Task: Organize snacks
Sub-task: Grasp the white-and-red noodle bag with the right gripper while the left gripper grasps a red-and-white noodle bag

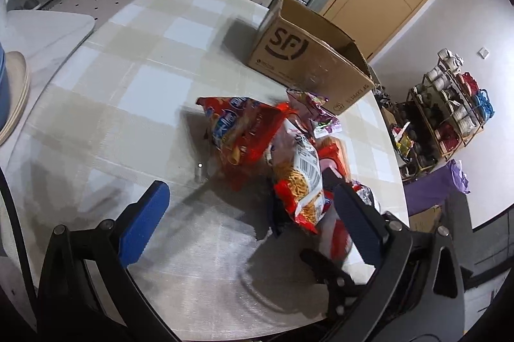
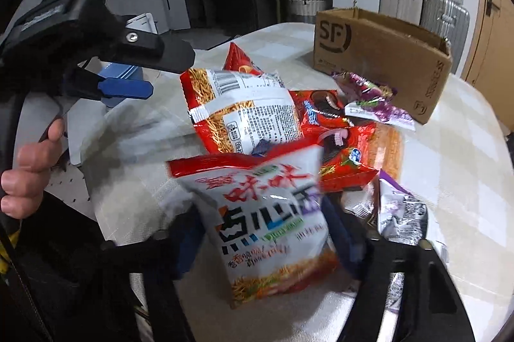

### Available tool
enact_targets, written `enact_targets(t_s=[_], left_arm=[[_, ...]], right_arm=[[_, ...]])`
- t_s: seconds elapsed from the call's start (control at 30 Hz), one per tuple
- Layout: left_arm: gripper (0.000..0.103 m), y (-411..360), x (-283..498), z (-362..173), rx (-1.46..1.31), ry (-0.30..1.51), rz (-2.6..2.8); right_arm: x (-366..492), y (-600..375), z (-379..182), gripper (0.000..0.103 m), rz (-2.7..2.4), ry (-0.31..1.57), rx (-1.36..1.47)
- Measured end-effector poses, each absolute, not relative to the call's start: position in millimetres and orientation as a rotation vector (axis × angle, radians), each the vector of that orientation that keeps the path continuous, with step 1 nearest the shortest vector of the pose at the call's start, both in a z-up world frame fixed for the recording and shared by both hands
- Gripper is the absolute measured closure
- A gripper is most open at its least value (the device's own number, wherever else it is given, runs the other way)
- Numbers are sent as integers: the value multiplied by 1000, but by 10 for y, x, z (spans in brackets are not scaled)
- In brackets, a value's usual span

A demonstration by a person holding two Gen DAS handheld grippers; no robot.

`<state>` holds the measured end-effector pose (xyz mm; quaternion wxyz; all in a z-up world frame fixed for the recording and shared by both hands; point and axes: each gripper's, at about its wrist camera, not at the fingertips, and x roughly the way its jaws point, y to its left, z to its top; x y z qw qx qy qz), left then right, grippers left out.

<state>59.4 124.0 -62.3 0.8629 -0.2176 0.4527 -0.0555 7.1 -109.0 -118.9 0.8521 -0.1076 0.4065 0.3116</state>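
right hand-held gripper [image 2: 260, 232] clamped on white-and-red noodle snack bag [image 2: 266, 223] above table [image 2: 449, 181]; left hand-held gripper [image 1: 253, 213] wide open, empty; remaining snack pile [image 2: 321, 123] loose beside brown cardboard box [image 2: 385, 52], barely started imo

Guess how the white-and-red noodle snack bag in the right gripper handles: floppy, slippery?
White-and-red snack bag looks like glossy film, so probably slippery. It sags between the right gripper pads, so likely floppy and light. Contents look like brittle strands, possibly crushable.
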Motion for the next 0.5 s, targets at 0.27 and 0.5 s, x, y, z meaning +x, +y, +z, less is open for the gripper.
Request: enact_targets(t_s=[0.27,0.5], left_arm=[[1,1181,596,-641,-458,970,-126],[1,1221,604,-706,-471,990,-118]], right_arm=[[149,-1214,-1134,51,690,896,-95],[41,-1335,-994,54,661,875,-47]])
